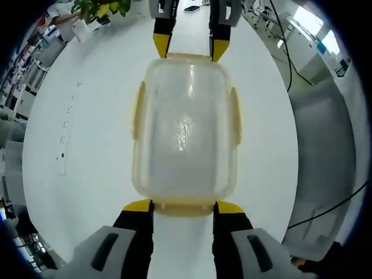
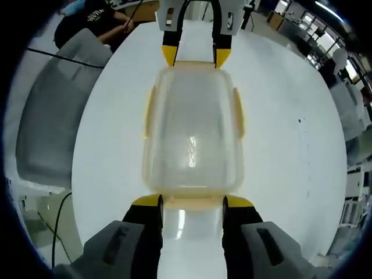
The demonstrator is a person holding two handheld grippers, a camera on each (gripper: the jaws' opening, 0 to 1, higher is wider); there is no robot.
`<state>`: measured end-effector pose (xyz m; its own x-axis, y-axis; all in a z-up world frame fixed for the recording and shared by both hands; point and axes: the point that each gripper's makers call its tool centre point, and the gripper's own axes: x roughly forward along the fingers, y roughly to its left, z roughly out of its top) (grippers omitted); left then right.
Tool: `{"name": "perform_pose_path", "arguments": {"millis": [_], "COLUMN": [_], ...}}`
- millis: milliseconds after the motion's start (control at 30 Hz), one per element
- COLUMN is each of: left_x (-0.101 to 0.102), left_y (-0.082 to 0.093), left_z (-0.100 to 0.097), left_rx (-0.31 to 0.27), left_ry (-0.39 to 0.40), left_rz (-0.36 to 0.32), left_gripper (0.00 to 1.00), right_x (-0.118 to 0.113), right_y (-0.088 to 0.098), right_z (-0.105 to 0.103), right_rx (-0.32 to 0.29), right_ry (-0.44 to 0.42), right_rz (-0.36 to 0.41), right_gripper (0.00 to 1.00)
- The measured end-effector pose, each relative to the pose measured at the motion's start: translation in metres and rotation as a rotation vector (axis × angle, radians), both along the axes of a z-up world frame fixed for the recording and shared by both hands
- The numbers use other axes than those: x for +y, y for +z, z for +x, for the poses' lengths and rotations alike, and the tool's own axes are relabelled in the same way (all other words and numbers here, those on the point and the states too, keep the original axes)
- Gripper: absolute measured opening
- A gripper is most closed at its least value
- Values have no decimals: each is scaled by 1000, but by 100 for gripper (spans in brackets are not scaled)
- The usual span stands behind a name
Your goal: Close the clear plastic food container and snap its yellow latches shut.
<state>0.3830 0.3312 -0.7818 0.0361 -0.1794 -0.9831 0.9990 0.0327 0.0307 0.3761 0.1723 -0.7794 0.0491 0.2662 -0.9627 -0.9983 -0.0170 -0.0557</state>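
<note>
One clear plastic food container [image 1: 185, 133] is seen lying on a white table [image 1: 87, 133], with its lid seated on top. Nothing can be made out inside it through the cloudy plastic. Four yellow latches are counted: one on each long side [image 1: 138, 110] [image 1: 235, 115] and one at each short end. The side latches lie flat against the walls.

In the left gripper view, the left gripper [image 1: 182, 206] is placed at the near short end of the container, its two yellow-tipped jaws spread apart, one on either side of the end latch [image 1: 183, 204], the tips just touching the rim. Nothing is grasped between them. At the far short end the right gripper [image 1: 189, 47] is seen coming in from above, its jaws likewise spread, tips at the rim.

In the right gripper view the same arrangement is seen from the other end: the right gripper [image 2: 192, 201] is held apart at the near end latch [image 2: 192, 202], and the left gripper [image 2: 195, 56] is seen at the far end.

A grey chair [image 2: 52, 116] is seen beside the table, and a potted plant [image 1: 102, 8] stands at its far edge.
</note>
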Motion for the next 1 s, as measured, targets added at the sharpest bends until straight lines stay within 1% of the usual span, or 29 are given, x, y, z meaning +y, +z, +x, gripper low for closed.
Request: {"name": "perform_pose_path", "arguments": {"millis": [100,267,500,600,833,933,1000], "left_x": [-13,-29,-50,-59,-79,-87,-92], "left_y": [0,-1,-1,-1,-3,-3,-3], "left_z": [1,4,6,8,9,11,10], "left_rx": [8,10,15,15,26,21,28], "left_ry": [-5,-12,-23,-29,-45,-54,-57], "left_rz": [0,5,9,8,12,10,11], "left_gripper": [33,33,33,33,33,33,33], "right_x": [-12,-28,-51,-60,-81,-89,-94], "right_y": [-3,-3,-5,-6,-6,-7,-7], "right_z": [1,2,3,6,3,4,1], "right_rx": [5,5,7,7,13,12,14], "right_ry": [-5,-14,-25,-32,-48,-62,-65], "right_rz": [-6,4,-2,-5,-5,-1,-3], "right_gripper": [36,36,36,36,37,37,37]}}
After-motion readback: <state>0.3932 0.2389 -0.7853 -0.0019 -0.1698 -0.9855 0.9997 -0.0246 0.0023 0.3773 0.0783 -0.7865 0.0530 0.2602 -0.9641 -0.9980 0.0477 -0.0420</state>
